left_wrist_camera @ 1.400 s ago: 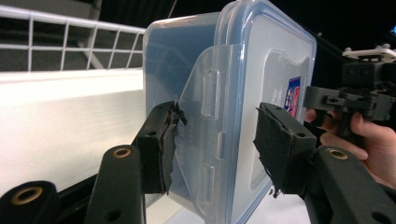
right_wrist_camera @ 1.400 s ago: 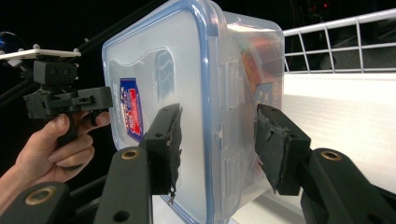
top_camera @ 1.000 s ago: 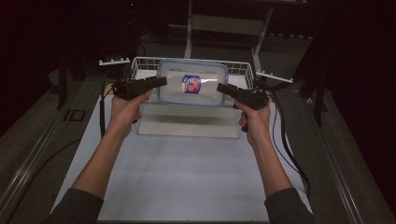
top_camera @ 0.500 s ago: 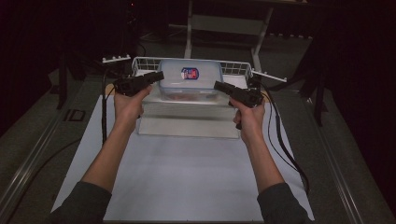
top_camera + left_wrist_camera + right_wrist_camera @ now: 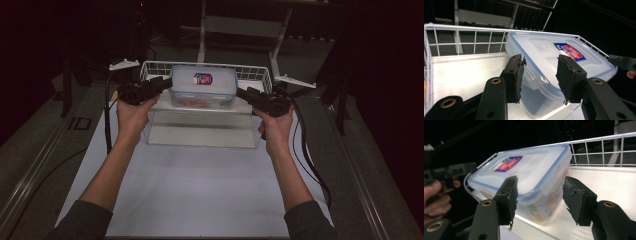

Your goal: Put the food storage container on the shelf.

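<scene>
Clear plastic container [image 5: 202, 89] with a blue-rimmed lid and a red-and-blue label [image 5: 202, 78] is seen lying flat on the white floor of a white wire basket [image 5: 252, 73], at the far end of the white table top [image 5: 200, 190]. Coloured contents are glimpsed through the container wall but cannot be identified. 2 grippers are held at the container's 2 short ends, 1 in each hand, both forearms reaching in from the near edge. Left gripper [image 5: 167, 85] is set against the left end. In the left gripper view its 2 black pads are closed on a corner of the container [image 5: 549, 57], 1 pad against the side wall and 1 over the lid edge, so the left gripper [image 5: 540, 75] is recorded as gripping the container. Right gripper [image 5: 242, 94] is placed at the right end. In the right gripper view the container's end [image 5: 529, 170] is seen between the jaws of the right gripper [image 5: 539, 197], which have just been opening. A clear gap is noted between the container and 1 pad, so no grip is recorded there. Basket wires [image 5: 604, 145] are seen running behind the container.
</scene>
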Demonstrator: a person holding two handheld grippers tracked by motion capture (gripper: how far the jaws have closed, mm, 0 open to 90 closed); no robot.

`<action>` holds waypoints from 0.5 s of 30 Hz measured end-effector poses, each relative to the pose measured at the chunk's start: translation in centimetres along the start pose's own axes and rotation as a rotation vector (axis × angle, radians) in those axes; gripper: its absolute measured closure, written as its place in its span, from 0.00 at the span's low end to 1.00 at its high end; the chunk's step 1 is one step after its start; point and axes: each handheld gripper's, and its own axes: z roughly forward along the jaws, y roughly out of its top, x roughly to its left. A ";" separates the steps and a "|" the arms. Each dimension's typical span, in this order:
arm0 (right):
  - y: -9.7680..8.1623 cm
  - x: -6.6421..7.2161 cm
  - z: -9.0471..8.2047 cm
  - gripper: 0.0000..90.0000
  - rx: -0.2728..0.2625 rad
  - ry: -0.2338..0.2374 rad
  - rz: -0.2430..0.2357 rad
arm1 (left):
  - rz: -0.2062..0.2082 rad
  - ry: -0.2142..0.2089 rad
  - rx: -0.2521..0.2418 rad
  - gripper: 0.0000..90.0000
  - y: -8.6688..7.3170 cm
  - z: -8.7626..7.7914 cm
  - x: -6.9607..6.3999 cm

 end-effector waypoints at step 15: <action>-2.1 2.8 -2.9 0.46 0.162 -0.011 -0.292 | 0.223 -0.062 0.091 0.57 -2.7 -3.5 -2.8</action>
